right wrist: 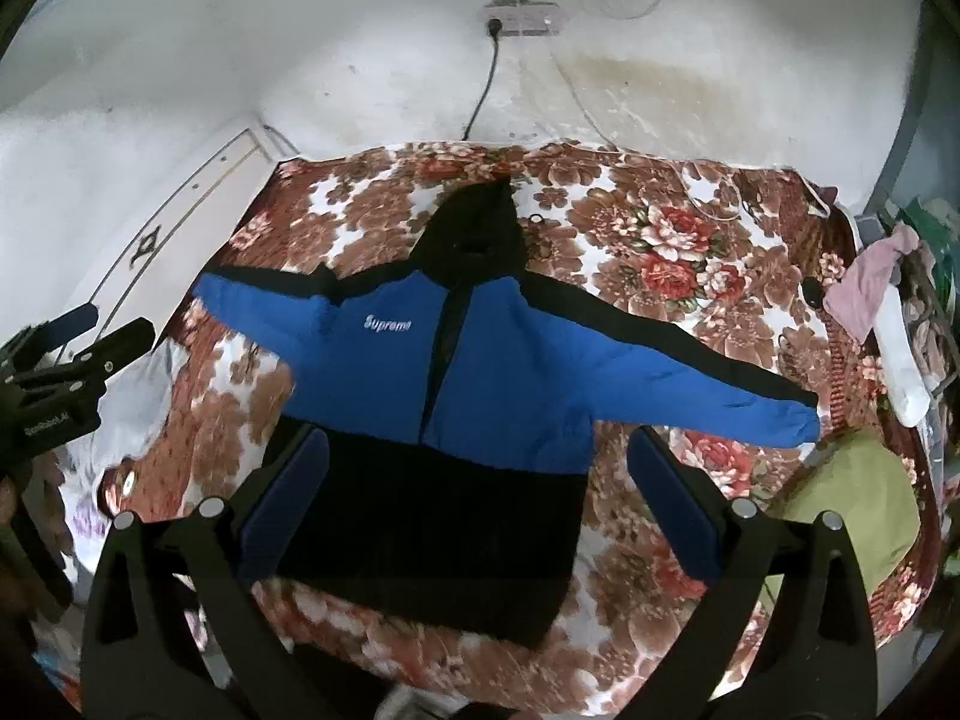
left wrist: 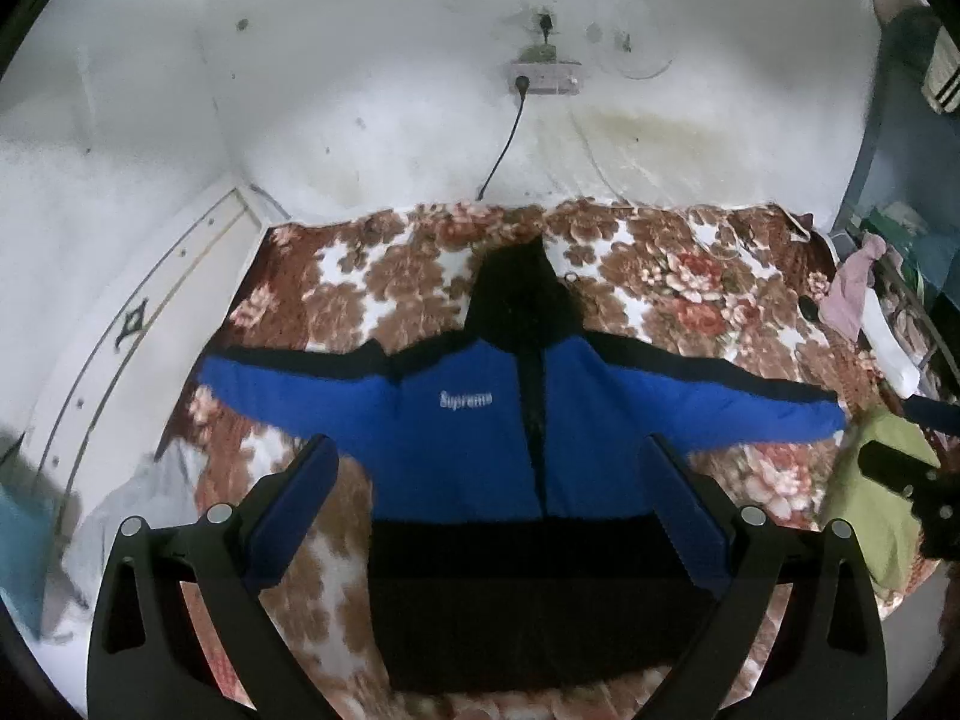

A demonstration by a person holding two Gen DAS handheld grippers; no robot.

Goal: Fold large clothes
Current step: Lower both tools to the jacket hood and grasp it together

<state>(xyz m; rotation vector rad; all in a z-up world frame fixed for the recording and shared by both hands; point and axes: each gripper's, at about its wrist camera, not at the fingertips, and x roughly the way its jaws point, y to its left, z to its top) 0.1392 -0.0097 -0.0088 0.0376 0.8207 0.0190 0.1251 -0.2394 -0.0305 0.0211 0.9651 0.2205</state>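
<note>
Floral bed (left wrist: pixel 690 276), blue-black jacket (left wrist: pixel 468 438) spread flat

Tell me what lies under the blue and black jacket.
The jacket lies spread flat on a floral blanket, which shows all around it. Whatever lies beneath the jacket's body is covered.

Both grippers (left wrist: pixel 489 501) (right wrist: pixel 480 495) agape, empty

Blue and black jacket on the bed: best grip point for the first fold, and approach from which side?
Judging by its pose, the jacket lies flat, front up, sleeves spread wide. Take each cuff: left gripper on the left one, right gripper on the right one, coming from above at the outer ends. Cuffs are thin free ends over the floral blanket, easy to pinch and swing inward.
</note>
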